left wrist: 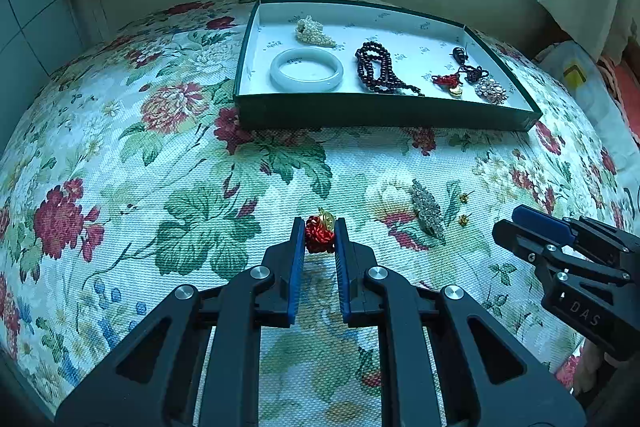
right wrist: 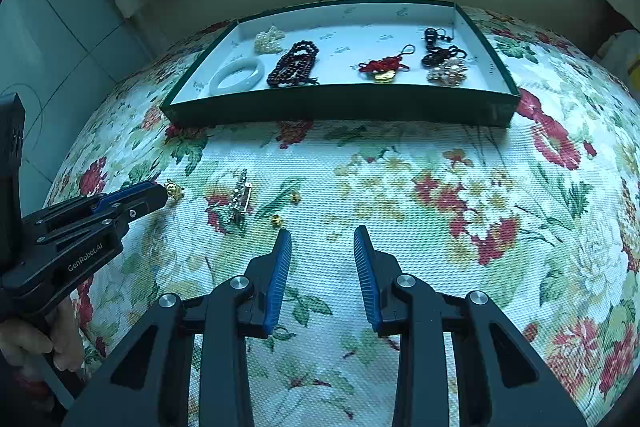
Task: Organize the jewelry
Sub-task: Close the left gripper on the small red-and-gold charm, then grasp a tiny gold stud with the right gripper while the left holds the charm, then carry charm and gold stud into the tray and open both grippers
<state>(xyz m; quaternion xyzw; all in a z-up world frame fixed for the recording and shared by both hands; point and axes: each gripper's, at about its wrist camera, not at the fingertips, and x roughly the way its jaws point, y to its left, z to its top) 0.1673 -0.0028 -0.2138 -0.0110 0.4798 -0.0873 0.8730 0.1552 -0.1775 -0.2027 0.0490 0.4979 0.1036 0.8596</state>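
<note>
Clamping left gripper (left wrist: 320,233) jaws on red knotted cord charm with gold pendant (left wrist: 319,233), keeping right gripper (right wrist: 322,241) jaws parted and empty, leaving rhinestone brooch (left wrist: 428,211) and two small gold earrings (left wrist: 463,219) outside half-filled green shallow cardboard tray (left wrist: 384,115).

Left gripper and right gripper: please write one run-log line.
left gripper: shut on red knotted charm | right gripper: open, empty

Black left gripper (left wrist: 320,237), black right gripper (right wrist: 322,247), blue ribbed jaws, silver pivot screws, "GenRobot.AI" lettering
</note>
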